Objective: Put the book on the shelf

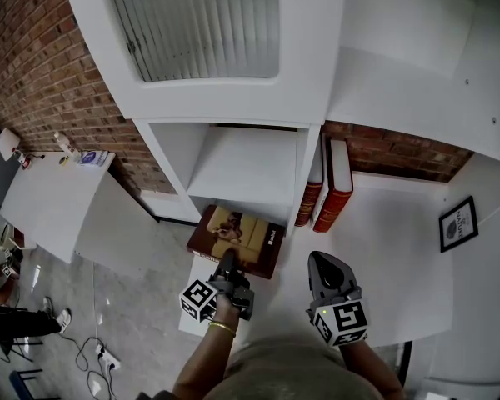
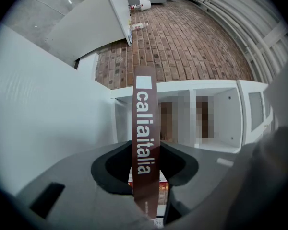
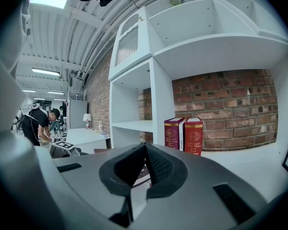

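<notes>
Left gripper (image 1: 227, 261) (image 2: 145, 163) is clamping its fingers (image 2: 110, 169) on the brown book (image 1: 237, 232) (image 2: 145, 119) at the spine, holding it cover-up right in front of the white shelf (image 1: 242, 169). Right gripper (image 1: 323, 259) (image 3: 145, 150) is hovering alongside over the surface (image 1: 400, 248), fingers squeezed together, gripping nothing.

Left gripper (image 1: 228, 263): held out forward, roughly level, jaws clamped on the near edge of the book (image 1: 242, 233). Bare left forearm (image 1: 207, 358) stretches out behind it. Right gripper (image 1: 324, 265): alongside the left, apart from it, pointing the same way, jaws closed tip to tip.
</notes>
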The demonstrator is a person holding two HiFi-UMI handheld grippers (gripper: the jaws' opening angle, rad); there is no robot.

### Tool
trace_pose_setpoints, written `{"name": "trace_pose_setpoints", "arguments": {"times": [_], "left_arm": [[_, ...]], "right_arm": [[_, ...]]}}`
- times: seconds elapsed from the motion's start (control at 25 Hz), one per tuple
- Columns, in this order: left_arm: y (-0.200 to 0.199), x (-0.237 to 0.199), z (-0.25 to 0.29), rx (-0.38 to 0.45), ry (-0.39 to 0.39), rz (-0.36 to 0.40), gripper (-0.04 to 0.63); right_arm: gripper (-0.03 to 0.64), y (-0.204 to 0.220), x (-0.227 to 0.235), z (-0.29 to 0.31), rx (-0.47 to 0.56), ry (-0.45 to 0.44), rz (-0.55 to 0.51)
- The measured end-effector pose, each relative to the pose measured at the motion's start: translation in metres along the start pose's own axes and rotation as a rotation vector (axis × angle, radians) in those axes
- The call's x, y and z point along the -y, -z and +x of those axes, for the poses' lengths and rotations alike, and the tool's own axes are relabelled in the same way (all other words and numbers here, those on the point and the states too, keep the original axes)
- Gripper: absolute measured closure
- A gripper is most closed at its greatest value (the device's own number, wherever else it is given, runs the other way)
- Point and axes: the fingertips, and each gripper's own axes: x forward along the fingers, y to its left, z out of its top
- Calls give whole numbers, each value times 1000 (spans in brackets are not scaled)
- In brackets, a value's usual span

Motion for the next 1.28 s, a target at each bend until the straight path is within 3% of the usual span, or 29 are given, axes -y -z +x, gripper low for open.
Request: {"name": "trace_pose_setpoints", "arguments": {"times": [1.28], "left_arm": [[2,-31,29,4,-86,-68,448]], "right_arm": [[611,10,9,15,-28,-4,1]]}}
